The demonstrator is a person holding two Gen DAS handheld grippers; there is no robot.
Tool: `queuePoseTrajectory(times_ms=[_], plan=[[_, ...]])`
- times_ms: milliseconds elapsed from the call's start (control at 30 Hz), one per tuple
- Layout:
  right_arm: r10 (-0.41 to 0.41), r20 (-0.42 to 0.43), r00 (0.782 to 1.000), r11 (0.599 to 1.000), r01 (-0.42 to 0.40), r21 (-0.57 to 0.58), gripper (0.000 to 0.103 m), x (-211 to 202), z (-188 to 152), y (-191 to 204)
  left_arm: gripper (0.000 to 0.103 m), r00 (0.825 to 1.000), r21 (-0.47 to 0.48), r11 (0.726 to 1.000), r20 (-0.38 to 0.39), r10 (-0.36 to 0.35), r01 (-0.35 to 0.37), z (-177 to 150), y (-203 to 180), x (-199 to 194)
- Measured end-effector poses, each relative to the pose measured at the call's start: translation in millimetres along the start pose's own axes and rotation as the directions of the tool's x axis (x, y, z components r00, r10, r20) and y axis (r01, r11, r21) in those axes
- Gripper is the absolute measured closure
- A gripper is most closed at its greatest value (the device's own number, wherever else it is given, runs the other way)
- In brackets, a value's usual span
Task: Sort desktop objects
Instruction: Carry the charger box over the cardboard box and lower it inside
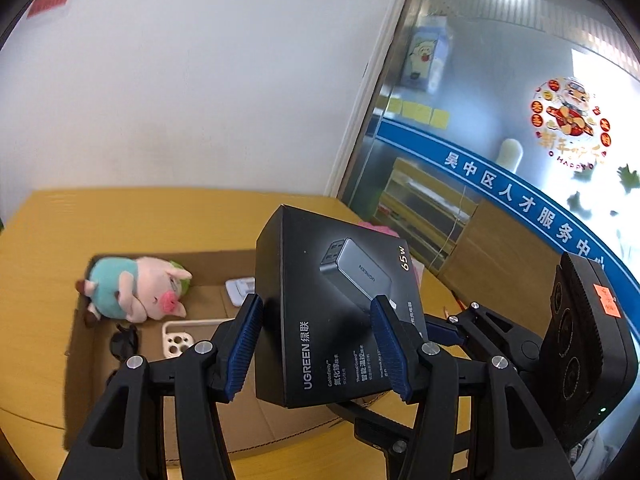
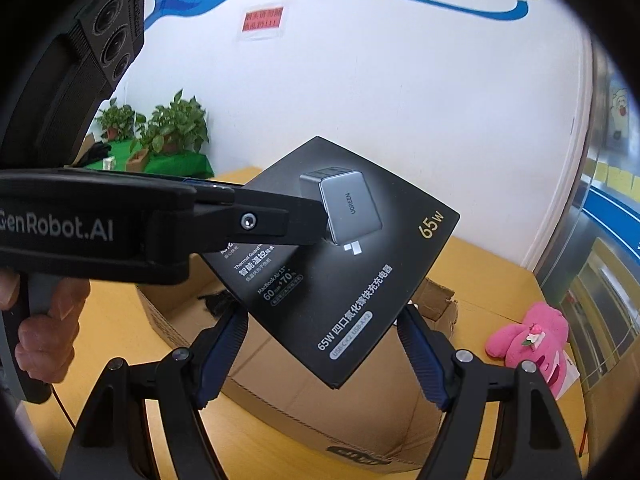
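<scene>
My left gripper (image 1: pixel 316 320) is shut on a black UGREEN charger box (image 1: pixel 340 304) and holds it in the air above an open cardboard box (image 1: pixel 200 412). The charger box (image 2: pixel 352 264) also shows in the right wrist view, with the left gripper clamping its left edge. My right gripper (image 2: pixel 322 340) is open, its blue pads either side of the charger box's lower corner, not touching it. Inside the cardboard box lie a pig plush (image 1: pixel 136 292), a cream phone case (image 1: pixel 184 336), black sunglasses (image 1: pixel 124 344) and a small white item (image 1: pixel 240 290).
A pink plush toy (image 2: pixel 532 340) lies on the yellow table (image 2: pixel 492 272) right of the cardboard box (image 2: pixel 320 392). Potted plants (image 2: pixel 160 128) stand on a green surface at far left. A white wall and a glass partition (image 1: pixel 500 120) bound the table.
</scene>
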State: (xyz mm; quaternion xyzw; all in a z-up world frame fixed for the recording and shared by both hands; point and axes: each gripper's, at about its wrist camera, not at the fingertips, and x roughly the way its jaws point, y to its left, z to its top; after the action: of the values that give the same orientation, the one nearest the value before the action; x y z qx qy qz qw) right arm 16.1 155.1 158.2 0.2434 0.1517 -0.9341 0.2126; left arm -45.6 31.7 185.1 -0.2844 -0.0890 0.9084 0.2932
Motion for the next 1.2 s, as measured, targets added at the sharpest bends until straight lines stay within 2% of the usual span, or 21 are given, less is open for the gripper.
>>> queuePoseTrajectory(times_ms=[200, 400, 467, 600, 733, 833, 867, 933, 1033, 1067, 1100, 1133, 1167, 1200], plan=[[0.035, -0.114, 0.993, 0.999, -0.035, 0.003, 0.026, 49, -17, -25, 0.044, 0.993, -0.066, 0.998, -0.120, -0.003, -0.005, -11, 20, 60], [0.103, -0.243, 0.965, 0.995, -0.100, 0.027, 0.026, 97, -51, -44, 0.044, 0.967, -0.167, 0.986, -0.255, -0.023, -0.021, -42, 41, 119], [0.135, -0.294, 0.946, 0.991, -0.129, 0.039, 0.026, 112, -64, -48, 0.044, 0.951, -0.188, 0.981, -0.308, -0.019, -0.041, -54, 45, 137], [0.208, -0.397, 0.894, 0.978, -0.189, 0.086, 0.026, 139, -90, -57, 0.044, 0.919, -0.226, 0.970, -0.393, -0.009, -0.087, -77, 47, 168], [0.245, -0.472, 0.847, 0.969, -0.211, 0.125, 0.026, 159, -109, -68, 0.044, 0.887, -0.254, 0.963, -0.460, -0.036, -0.093, -94, 48, 192], [0.239, -0.498, 0.834, 0.971, -0.189, 0.149, 0.026, 164, -117, -76, 0.044, 0.859, -0.271, 0.957, -0.509, -0.055, -0.100, -105, 52, 206], [0.235, -0.498, 0.835, 0.971, -0.183, 0.152, 0.026, 164, -116, -76, 0.045, 0.851, -0.271, 0.958, -0.522, -0.061, -0.098, -110, 53, 209], [0.180, -0.497, 0.849, 0.983, -0.138, 0.122, 0.026, 160, -113, -73, 0.046, 0.851, -0.273, 0.959, -0.519, -0.078, -0.078, -111, 52, 204], [0.101, -0.448, 0.888, 0.993, -0.062, 0.101, 0.025, 140, -109, -71, 0.043, 0.894, -0.124, 0.979, -0.439, 0.090, -0.160, -102, 44, 165], [0.081, -0.422, 0.903, 0.994, -0.043, 0.100, 0.025, 133, -107, -71, 0.036, 0.916, -0.054, 0.980, -0.370, 0.156, -0.189, -98, 42, 142], [0.059, -0.375, 0.925, 0.993, -0.018, 0.113, 0.022, 120, -104, -70, 0.027, 0.926, -0.007, 0.974, -0.310, 0.215, -0.228, -97, 43, 122], [0.042, -0.316, 0.948, 0.990, 0.004, 0.143, 0.019, 105, -101, -68, 0.023, 0.932, 0.030, 0.963, -0.245, 0.268, -0.269, -98, 45, 103], [0.027, -0.248, 0.968, 0.982, 0.021, 0.189, 0.018, 93, -99, -66, 0.015, 0.932, 0.071, 0.942, -0.138, 0.336, -0.329, -103, 49, 75], [0.015, -0.177, 0.984, 0.970, 0.029, 0.241, 0.013, 83, -98, -62, 0.009, 0.922, 0.089, 0.922, -0.069, 0.382, -0.376, -109, 54, 57]])
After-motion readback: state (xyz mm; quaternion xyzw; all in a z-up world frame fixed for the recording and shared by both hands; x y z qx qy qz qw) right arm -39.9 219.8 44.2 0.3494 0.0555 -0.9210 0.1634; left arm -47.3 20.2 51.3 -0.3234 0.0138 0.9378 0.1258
